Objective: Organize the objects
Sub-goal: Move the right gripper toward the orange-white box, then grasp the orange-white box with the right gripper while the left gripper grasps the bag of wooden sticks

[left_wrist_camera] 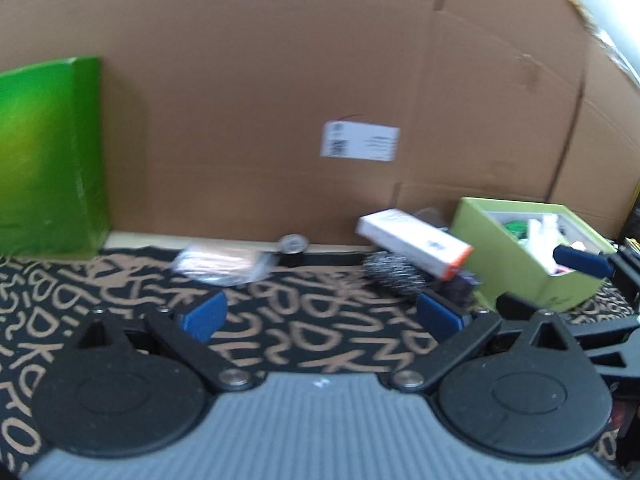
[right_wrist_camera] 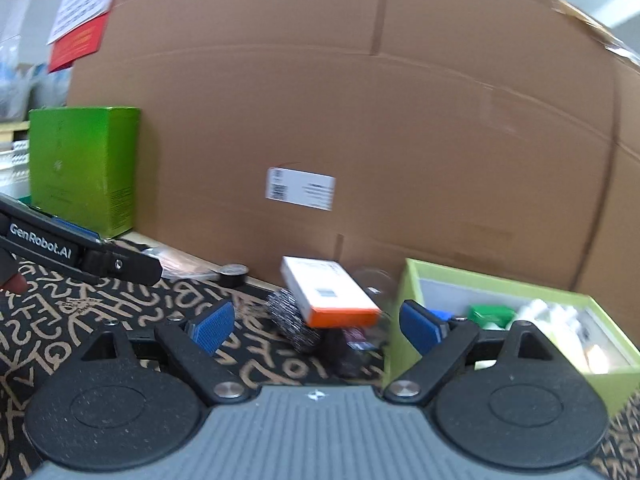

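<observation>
1. on the desk (left_wrist_camera: 120, 292), against the cardboard (left_wrist_camera: 280, 80), loose things lie beside the open box (right_wrist_camera: 404, 320): a carton (right_wrist_camera: 328, 292) on a scourer (right_wrist_camera: 292, 320).
2. both grippers, left (left_wrist_camera: 320, 312) and right (right_wrist_camera: 316, 324), are empty, fingers apart, apparently approaching a pick.
3. next: centre on the carton, then close.
4. only the right view shows the box's contents clearly.

left wrist view: sits low behind the left gripper (left_wrist_camera: 322, 314), looking forward and slightly down over the patterned cloth (left_wrist_camera: 312, 340) at the cardboard wall (left_wrist_camera: 280, 80), close.
right wrist view: sits behind the right gripper (right_wrist_camera: 316, 326), same heading, equally near; the left gripper's finger (right_wrist_camera: 80, 252) crosses its left edge.
shared: cardboard wall, dark green box (left_wrist_camera: 48, 156), white-and-orange box (left_wrist_camera: 416, 242), open light green box (left_wrist_camera: 516, 264).
</observation>
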